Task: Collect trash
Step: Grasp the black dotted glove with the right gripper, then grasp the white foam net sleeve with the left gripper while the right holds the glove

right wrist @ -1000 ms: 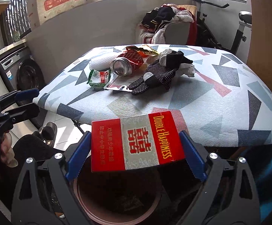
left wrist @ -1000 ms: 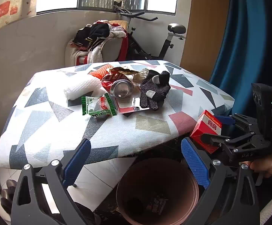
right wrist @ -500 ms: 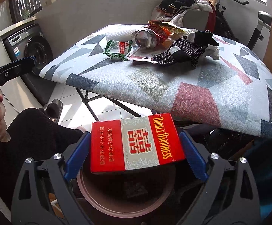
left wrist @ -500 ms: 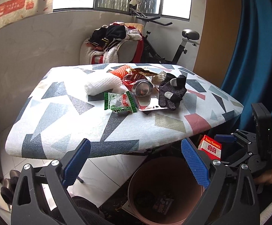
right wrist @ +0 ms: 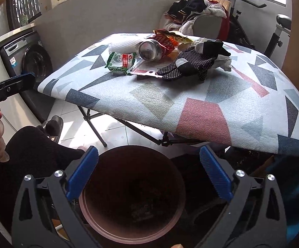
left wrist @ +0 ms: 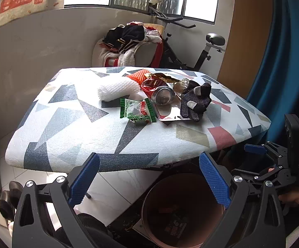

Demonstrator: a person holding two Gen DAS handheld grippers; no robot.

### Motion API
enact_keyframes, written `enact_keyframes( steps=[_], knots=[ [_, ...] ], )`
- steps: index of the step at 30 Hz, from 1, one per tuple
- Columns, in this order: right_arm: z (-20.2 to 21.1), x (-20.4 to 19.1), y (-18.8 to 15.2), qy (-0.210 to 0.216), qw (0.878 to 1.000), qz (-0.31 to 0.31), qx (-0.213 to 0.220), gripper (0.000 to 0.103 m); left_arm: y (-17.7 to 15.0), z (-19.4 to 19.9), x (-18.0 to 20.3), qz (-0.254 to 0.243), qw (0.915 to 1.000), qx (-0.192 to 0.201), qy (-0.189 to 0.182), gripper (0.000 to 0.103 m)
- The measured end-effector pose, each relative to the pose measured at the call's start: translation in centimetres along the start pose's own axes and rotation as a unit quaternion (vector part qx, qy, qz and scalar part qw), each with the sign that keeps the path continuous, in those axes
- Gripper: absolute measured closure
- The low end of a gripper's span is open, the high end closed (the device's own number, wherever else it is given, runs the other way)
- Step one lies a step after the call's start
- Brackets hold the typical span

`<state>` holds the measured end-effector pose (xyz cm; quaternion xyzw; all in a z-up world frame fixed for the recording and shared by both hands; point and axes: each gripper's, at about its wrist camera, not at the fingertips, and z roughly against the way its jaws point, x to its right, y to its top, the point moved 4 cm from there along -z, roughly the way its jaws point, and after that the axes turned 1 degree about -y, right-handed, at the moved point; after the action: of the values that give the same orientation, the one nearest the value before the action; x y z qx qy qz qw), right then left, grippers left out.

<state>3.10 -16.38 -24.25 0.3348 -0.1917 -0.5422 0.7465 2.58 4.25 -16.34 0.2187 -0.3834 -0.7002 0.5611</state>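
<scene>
A brown trash bin stands on the floor below the table's front edge; it also shows in the right wrist view. My right gripper is open and empty right above the bin. My left gripper is open and empty, off the table's near edge. On the patterned table lie a green snack wrapper, a metal can, a red wrapper, white foam netting and a black dotted glove. A red box shape lies dimly inside the bin.
A chair piled with clothes and an exercise bike stand behind the table. A blue curtain hangs on the right. A washing machine stands at the left. The person's dark-clad leg is beside the bin.
My right gripper held the red cigarette box over the bin; it has opened and the box is gone from its jaws. My left gripper stayed open and shifted slightly.
</scene>
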Motion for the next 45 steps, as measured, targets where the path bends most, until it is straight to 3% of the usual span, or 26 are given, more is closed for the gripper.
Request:
enact_keyframes(
  steps=[9,15,17,23,26,35,37,38,39,42,45],
  knots=[
    [1.0,2.5,1.9,-0.013,0.999,-0.042,0.032,0.006,0.7,-0.1,-0.8,0.004,0.9999,0.007,0.006,0.008],
    [0.8,4.9,3.8,-0.037,0.998,-0.048,0.021,0.006,1.8,-0.9,-2.1,0.018,0.9998,0.008,-0.008,0.006],
    [0.8,5.6,4.8,-0.076,0.996,-0.034,0.023,0.006,2.3,-1.3,-2.5,0.020,0.9997,0.011,0.001,0.006],
    [-0.4,8.5,9.7,-0.086,0.995,-0.025,0.047,0.007,4.2,-2.6,-3.9,0.010,0.9990,0.034,0.029,0.006],
    [-2.0,9.7,12.4,-0.072,0.995,-0.026,0.059,0.021,4.9,-3.4,-4.9,0.021,0.9991,0.031,0.020,0.006],
    [-8.9,13.2,16.7,-0.060,0.995,-0.065,0.047,0.040,5.2,-6.1,-7.8,0.082,0.9960,0.020,0.029,0.006],
    [-10.0,13.2,16.8,-0.052,0.996,-0.063,0.037,0.054,5.0,-6.6,-7.9,0.079,0.9962,0.017,0.031,0.006],
    [-10.5,12.7,16.7,-0.047,0.997,-0.054,0.028,0.078,5.0,-7.0,-7.8,0.077,0.9965,0.012,0.029,0.006],
    [-10.3,12.3,16.8,-0.048,0.998,-0.042,0.028,0.091,4.9,-7.3,-7.8,0.074,0.9969,0.007,0.027,0.006],
    [-7.9,11.1,17.6,-0.025,0.997,-0.024,0.071,0.092,5.2,-7.7,-7.7,0.072,0.9972,0.005,0.018,0.006],
    [-4.5,10.9,19.7,-0.035,0.992,-0.016,0.123,0.092,5.6,-8.8,-7.8,0.080,0.9968,-0.005,0.003,0.006]
  ],
)
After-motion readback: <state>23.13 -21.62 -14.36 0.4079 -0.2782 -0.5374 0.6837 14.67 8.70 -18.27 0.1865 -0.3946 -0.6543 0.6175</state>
